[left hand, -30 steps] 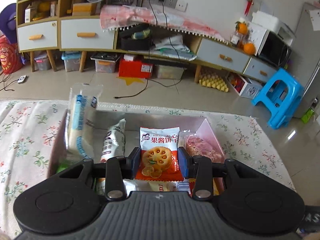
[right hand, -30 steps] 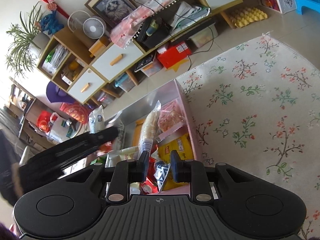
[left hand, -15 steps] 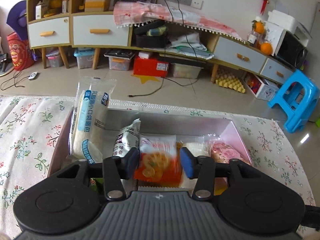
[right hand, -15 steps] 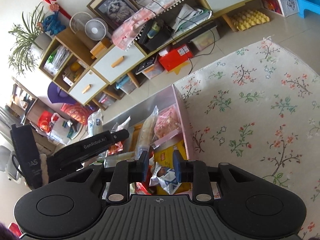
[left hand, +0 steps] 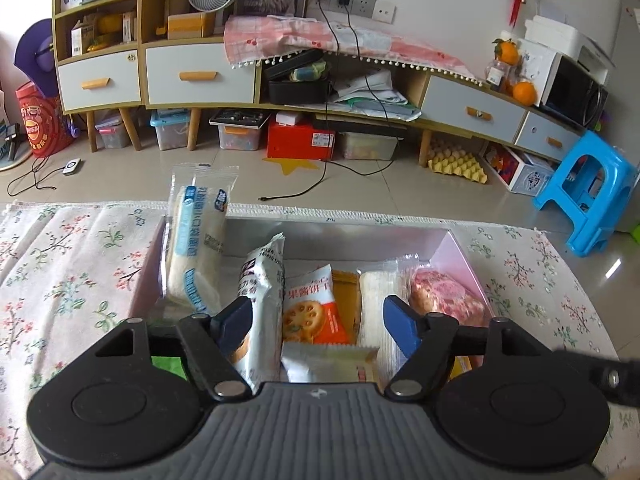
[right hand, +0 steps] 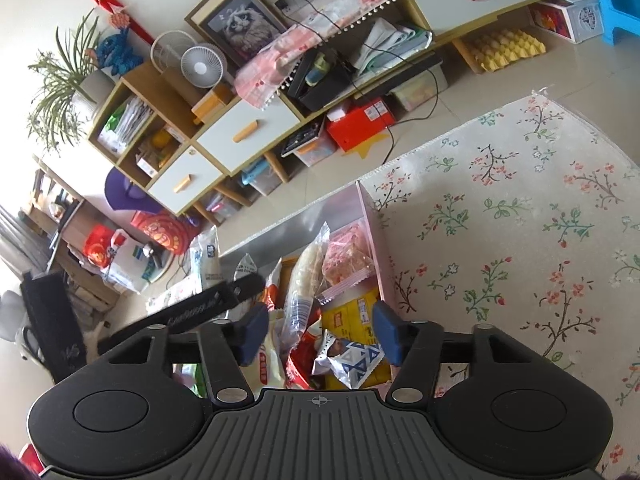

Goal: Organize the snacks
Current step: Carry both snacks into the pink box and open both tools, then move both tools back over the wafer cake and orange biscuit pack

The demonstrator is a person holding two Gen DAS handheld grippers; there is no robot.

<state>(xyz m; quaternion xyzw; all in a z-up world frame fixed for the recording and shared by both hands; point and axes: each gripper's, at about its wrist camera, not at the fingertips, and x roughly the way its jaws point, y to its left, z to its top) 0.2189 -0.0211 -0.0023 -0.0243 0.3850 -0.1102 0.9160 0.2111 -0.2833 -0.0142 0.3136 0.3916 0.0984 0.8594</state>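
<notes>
Left wrist view: we see our left gripper (left hand: 318, 316) with its blue-padded fingers spread wide, clamping nothing, above the pink box (left hand: 460, 254).
Right wrist view: our right gripper (right hand: 318, 330) likewise stands apart and empty, over the box's near right corner.
Box: a rectangular pink-walled container with a shiny silver inner wall, resting on the floral tablecloth (left hand: 76, 264).
Snacks: crinkly plastic packets stand on edge in a row inside the box.
Far left corner: a tall clear-and-blue bread packet (left hand: 198, 240) rises above the rim.
Middle: a glossy orange biscuit packet (left hand: 310, 308), tilted, just beside a white crumpled bag (left hand: 262, 280).
Right wall: a clear pouch of pink pieces (left hand: 444, 294) leans against it.
Near edge: a blue-and-white triangle-patterned sachet (right hand: 354, 362) lies on a yellow pack (right hand: 352, 312).
</notes>
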